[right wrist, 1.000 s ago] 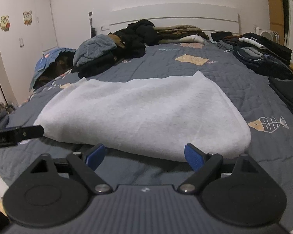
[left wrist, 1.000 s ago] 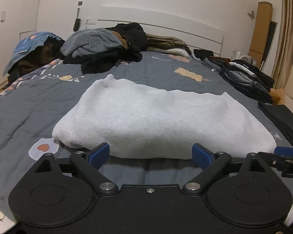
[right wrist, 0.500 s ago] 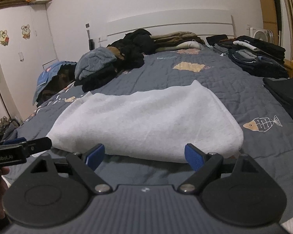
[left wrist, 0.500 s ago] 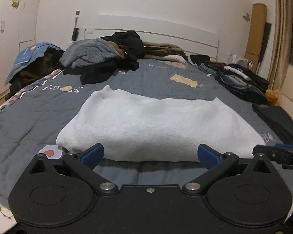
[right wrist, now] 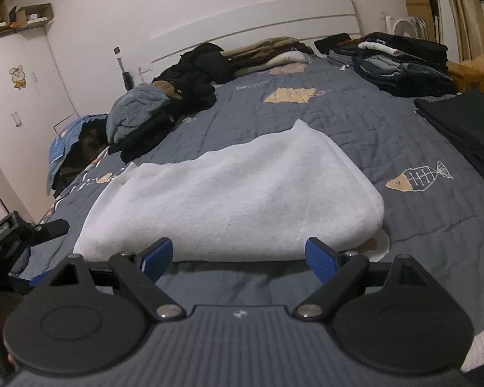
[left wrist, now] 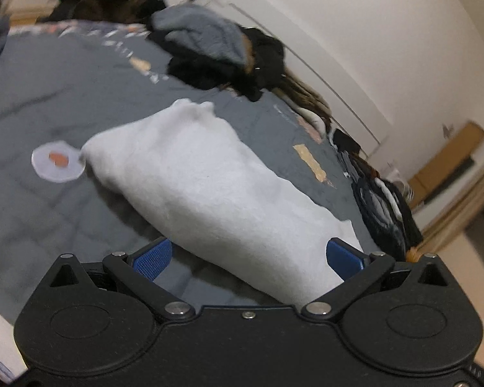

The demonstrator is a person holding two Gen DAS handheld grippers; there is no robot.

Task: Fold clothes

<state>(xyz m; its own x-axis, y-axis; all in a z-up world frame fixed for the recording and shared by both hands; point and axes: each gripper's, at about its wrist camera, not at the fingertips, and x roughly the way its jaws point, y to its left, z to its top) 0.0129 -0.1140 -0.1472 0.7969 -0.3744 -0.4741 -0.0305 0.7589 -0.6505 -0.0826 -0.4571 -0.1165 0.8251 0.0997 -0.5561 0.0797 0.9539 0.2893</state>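
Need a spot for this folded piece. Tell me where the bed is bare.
Bare quilt lies right of the white garment, around the fish print, and farther back around the tan patch. Crowded: the dark folded stack at the right edge, folded piles behind it, and the unfolded heap at left.

A home bedroom: quilted bed [right wrist: 338, 122], white headboard [right wrist: 258, 22], clothes piles [right wrist: 403, 64].
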